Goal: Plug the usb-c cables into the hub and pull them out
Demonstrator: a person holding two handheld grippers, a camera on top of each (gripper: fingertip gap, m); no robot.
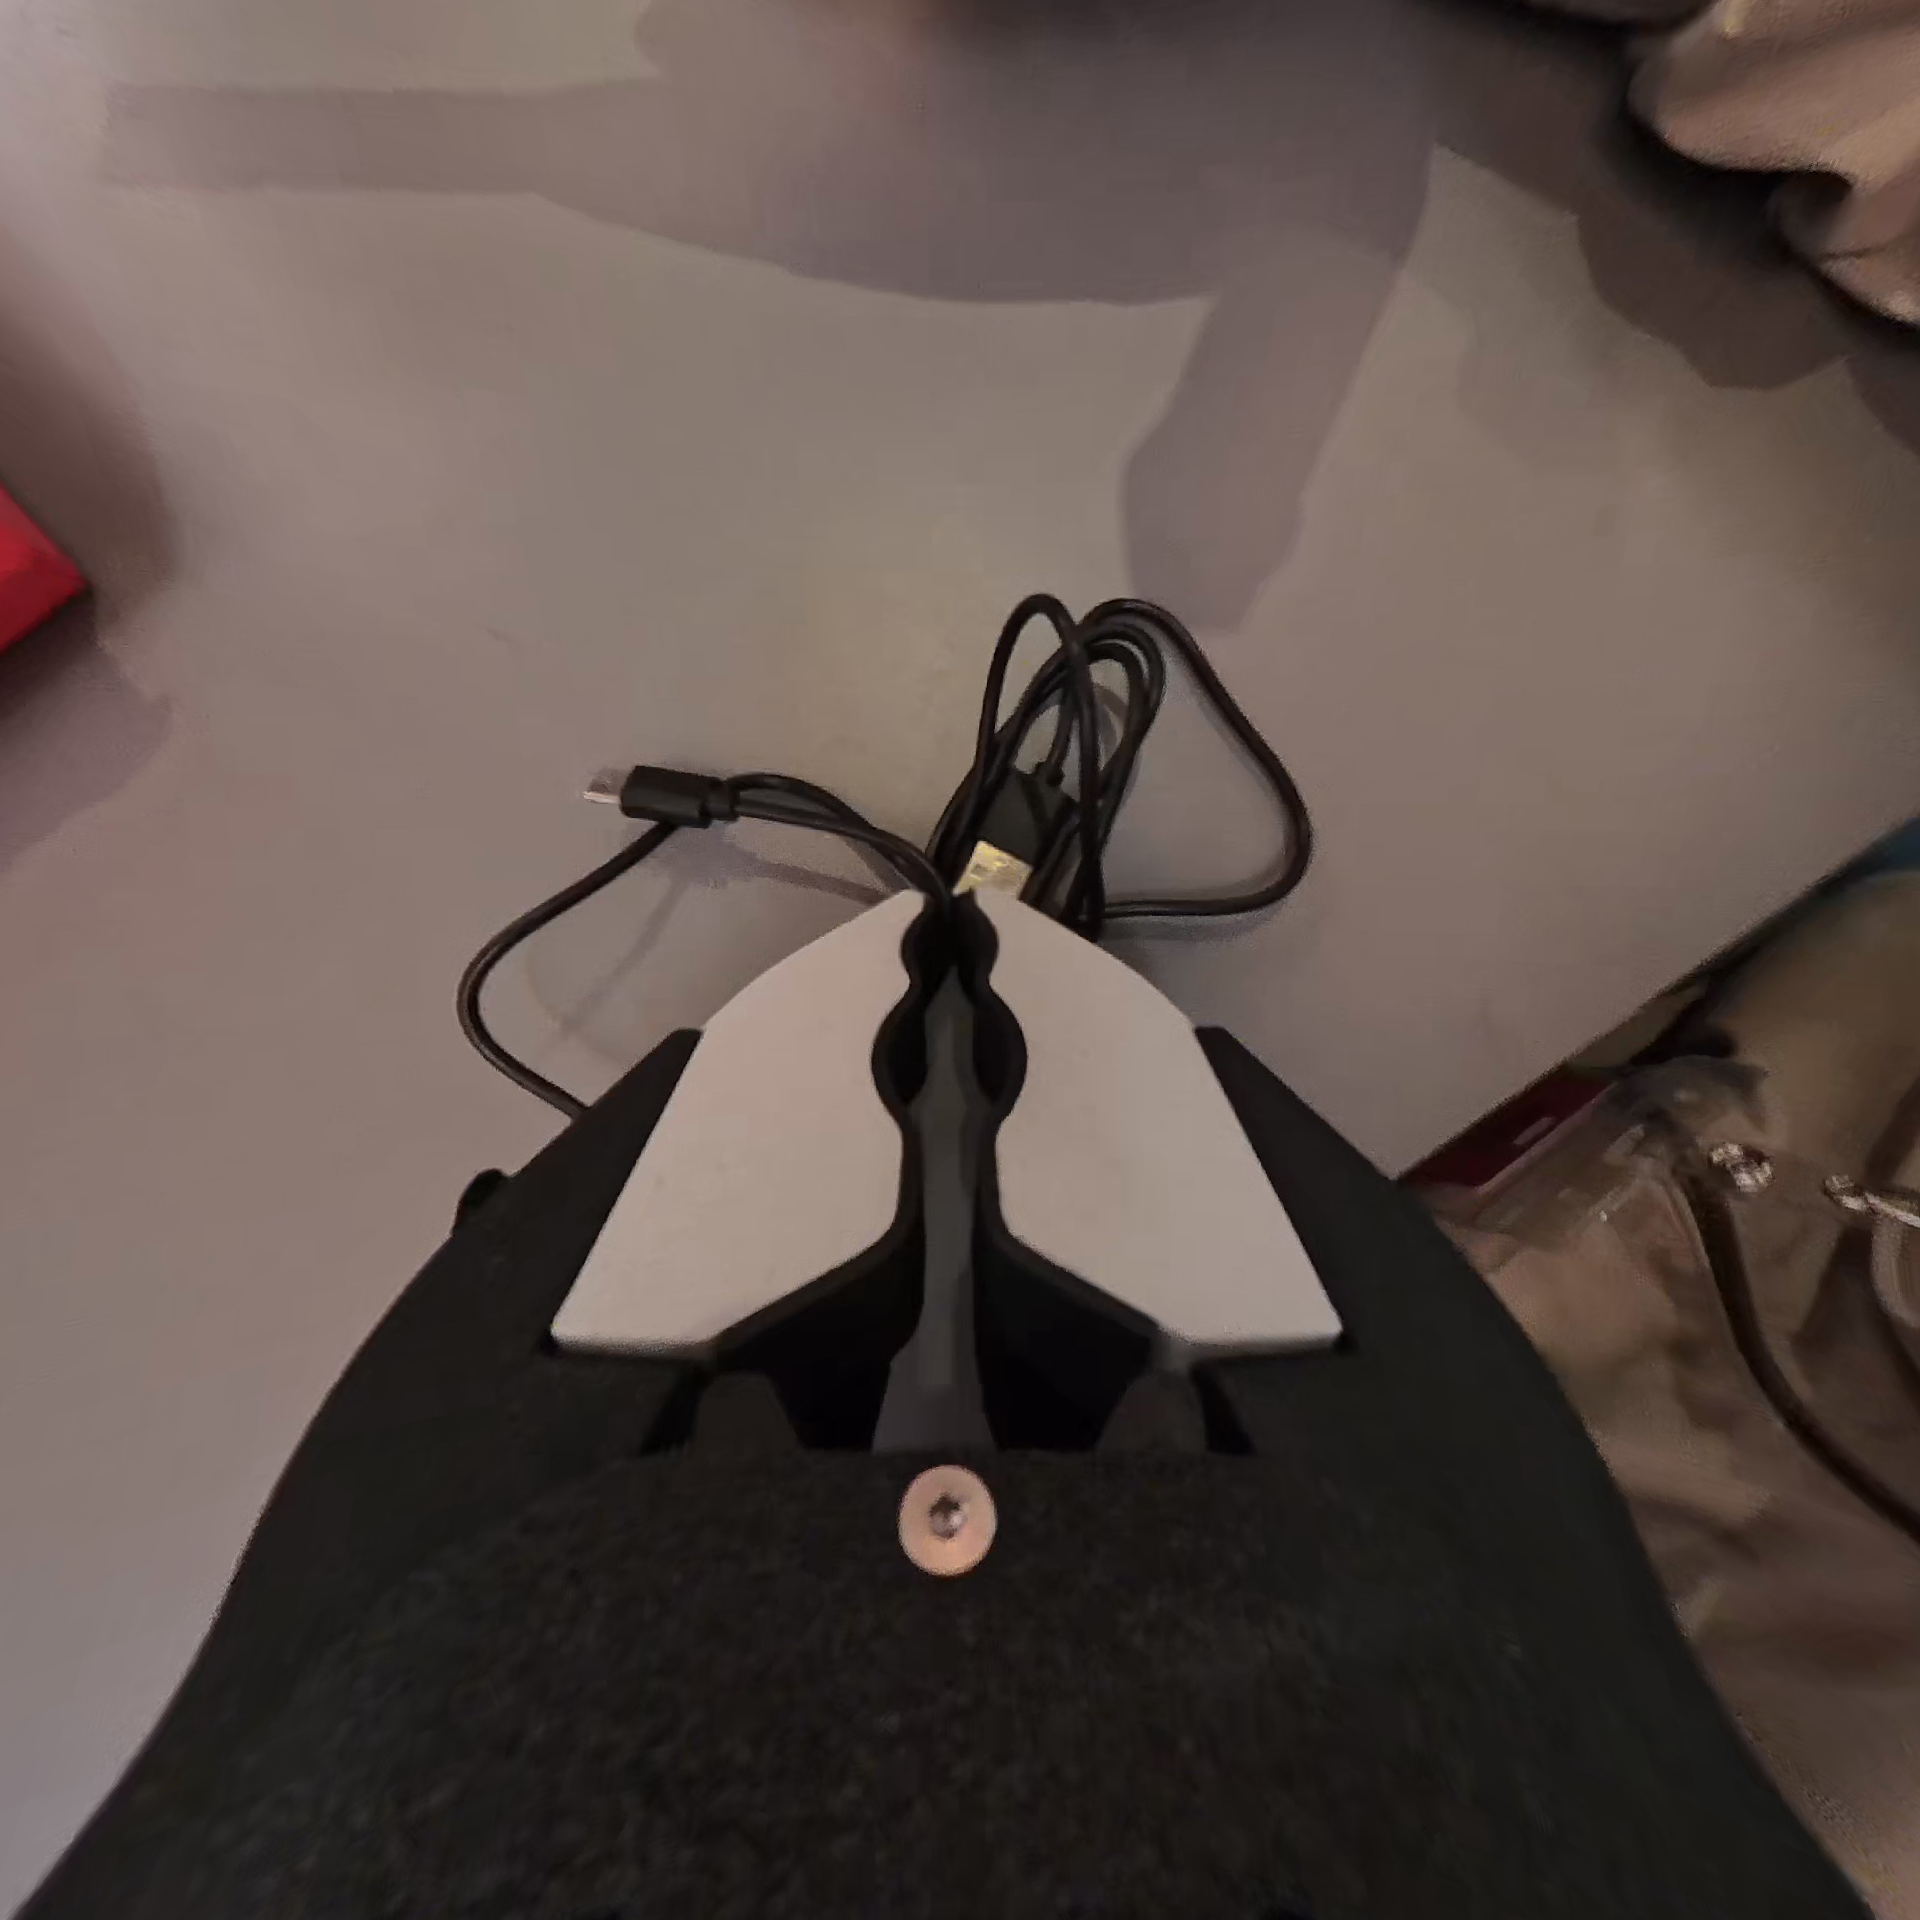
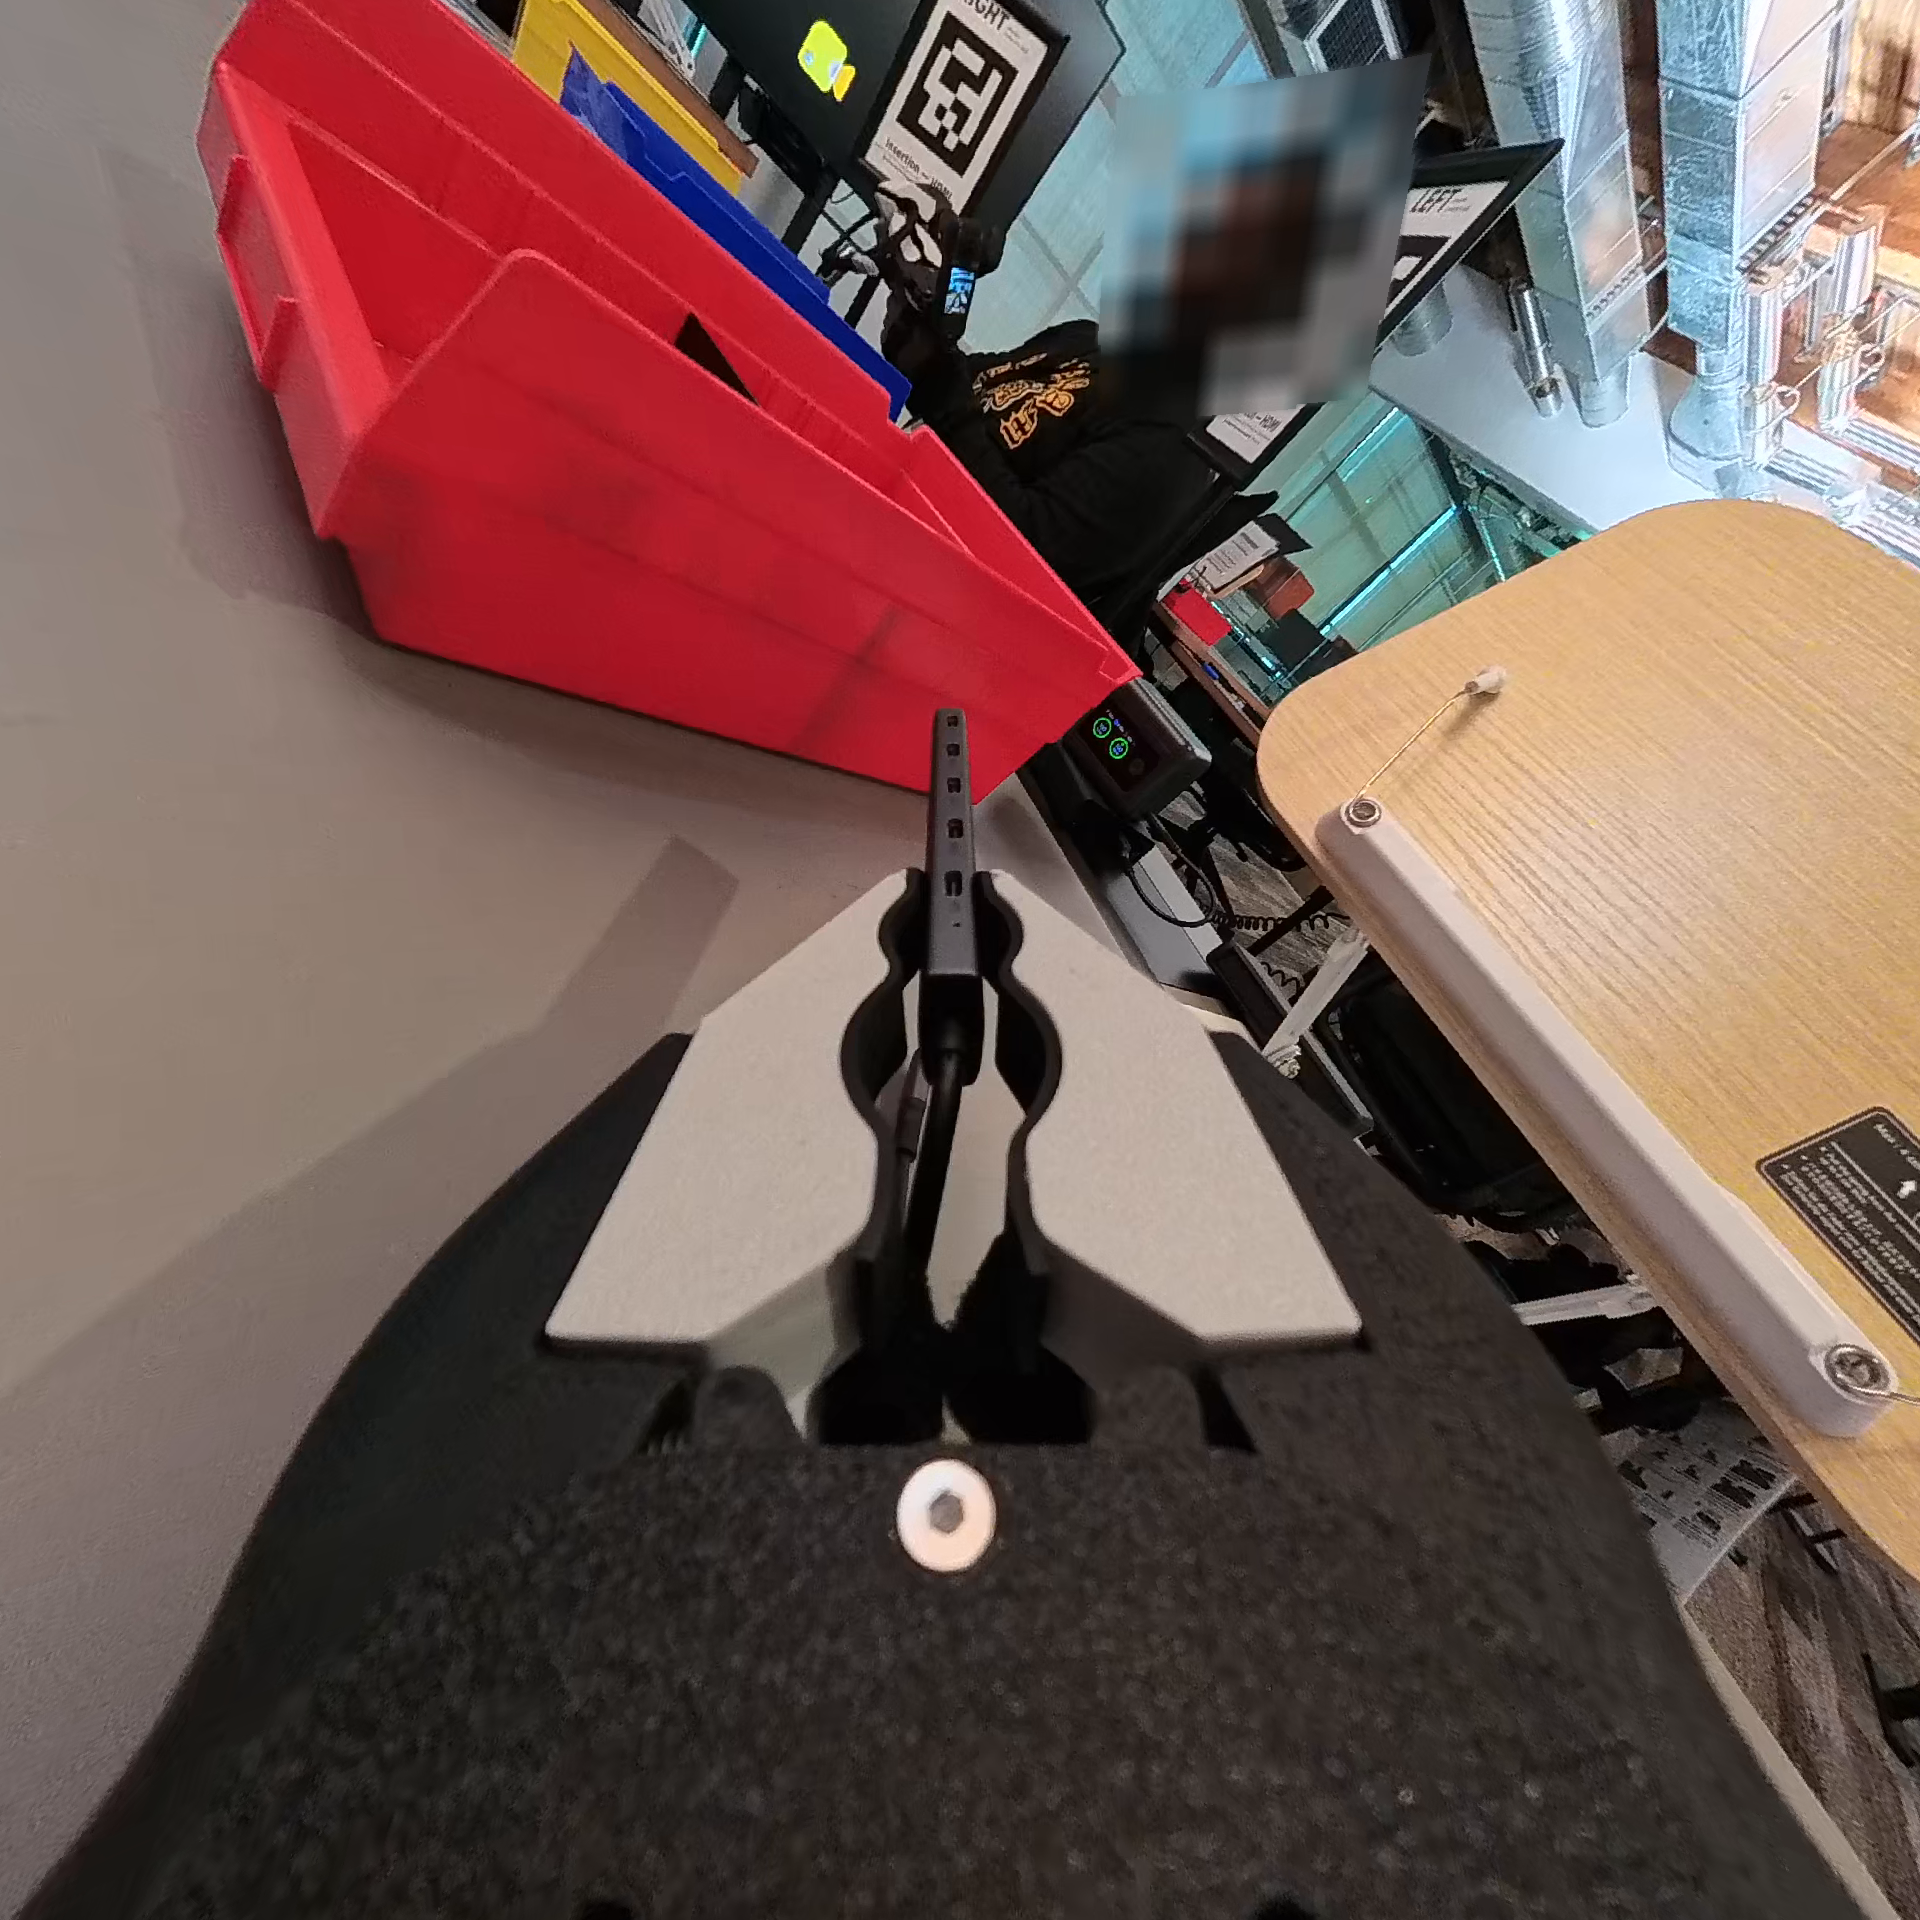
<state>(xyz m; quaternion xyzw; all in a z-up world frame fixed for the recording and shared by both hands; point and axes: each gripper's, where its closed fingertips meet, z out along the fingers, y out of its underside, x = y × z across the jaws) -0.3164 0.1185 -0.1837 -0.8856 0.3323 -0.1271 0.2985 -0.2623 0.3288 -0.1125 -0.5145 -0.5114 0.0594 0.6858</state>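
Observation:
My left gripper (image 1: 951, 909) is shut on a black cable (image 1: 831, 821) just behind its USB-C plug (image 1: 665, 795), which sticks out to the left above the grey table (image 1: 623, 468). The rest of the cable lies in a loose coil (image 1: 1143, 769) ahead of the fingertips, with a gold USB-A plug (image 1: 997, 868) on it. My right gripper (image 2: 951, 904) is shut on a slim black hub (image 2: 951, 821), held edge-on above the table (image 2: 208, 831) with its row of ports facing me. The hub's own short cable (image 2: 935, 1122) trails back between the fingers.
Red bins (image 2: 623, 468) stand at the table's far side, with a blue bin (image 2: 707, 197) behind; a red corner (image 1: 31, 561) shows at left. A small black device with green lights (image 2: 1132, 753) sits past the edge. A wooden tabletop (image 2: 1662, 831) stands right. A person sits beyond (image 2: 1049, 416). Spacing between my two grippers at the tips: around 25 cm.

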